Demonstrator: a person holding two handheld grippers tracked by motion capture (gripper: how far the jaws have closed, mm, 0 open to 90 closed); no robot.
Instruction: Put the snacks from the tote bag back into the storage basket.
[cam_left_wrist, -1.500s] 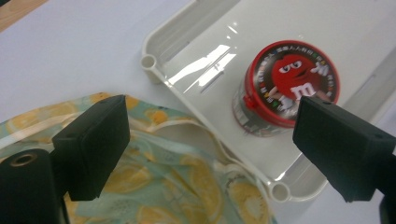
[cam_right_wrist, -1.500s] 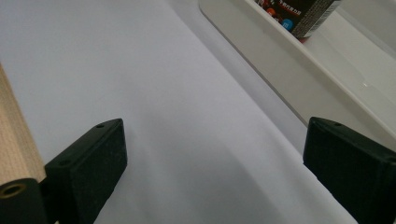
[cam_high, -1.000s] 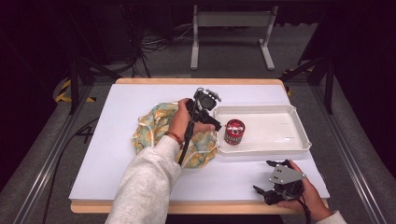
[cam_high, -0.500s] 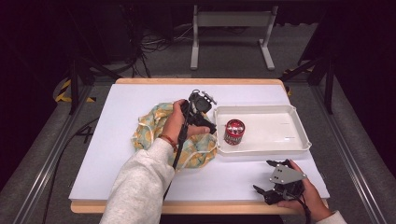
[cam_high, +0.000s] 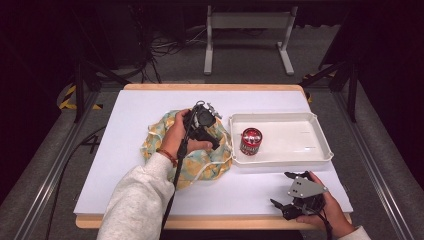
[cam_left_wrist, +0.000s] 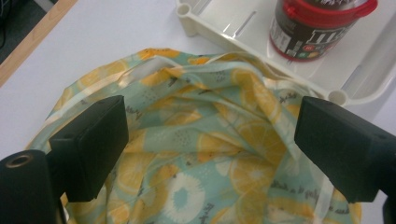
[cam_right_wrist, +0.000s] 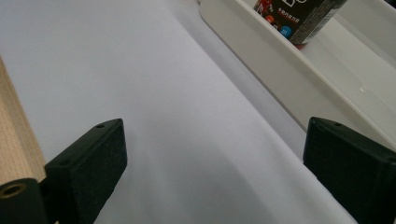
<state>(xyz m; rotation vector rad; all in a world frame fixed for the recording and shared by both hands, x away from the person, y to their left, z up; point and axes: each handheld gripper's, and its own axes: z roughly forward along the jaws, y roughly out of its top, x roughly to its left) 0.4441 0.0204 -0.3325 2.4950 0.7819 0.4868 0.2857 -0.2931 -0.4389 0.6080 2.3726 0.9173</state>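
A crumpled cloth bag (cam_high: 200, 160) printed with lemons on pale green lies mid-table; in the left gripper view the bag (cam_left_wrist: 201, 163) spreads right under the jaws. My left gripper (cam_high: 212, 132) hovers over the bag's right part, open, jaws wide with nothing between them (cam_left_wrist: 210, 154). A dark candy jar with a red lid (cam_high: 250, 140) stands upright in the left end of the white tray (cam_high: 300, 157); the jar (cam_left_wrist: 313, 28) sits just beyond the bag. My right gripper (cam_high: 287, 197) rests open near the table's front right edge, jaws over bare white tabletop (cam_right_wrist: 215, 168).
The white tray's near wall (cam_right_wrist: 280, 70) runs across ahead of the right gripper, with the jar (cam_right_wrist: 299, 16) behind it. The table's wooden front edge (cam_high: 225, 222) lies close to the right hand. A white bench frame (cam_high: 247, 30) stands beyond the table.
The left gripper has drawn back from the jar and tray toward the left and lower, now over the bag. The right gripper has stayed put.
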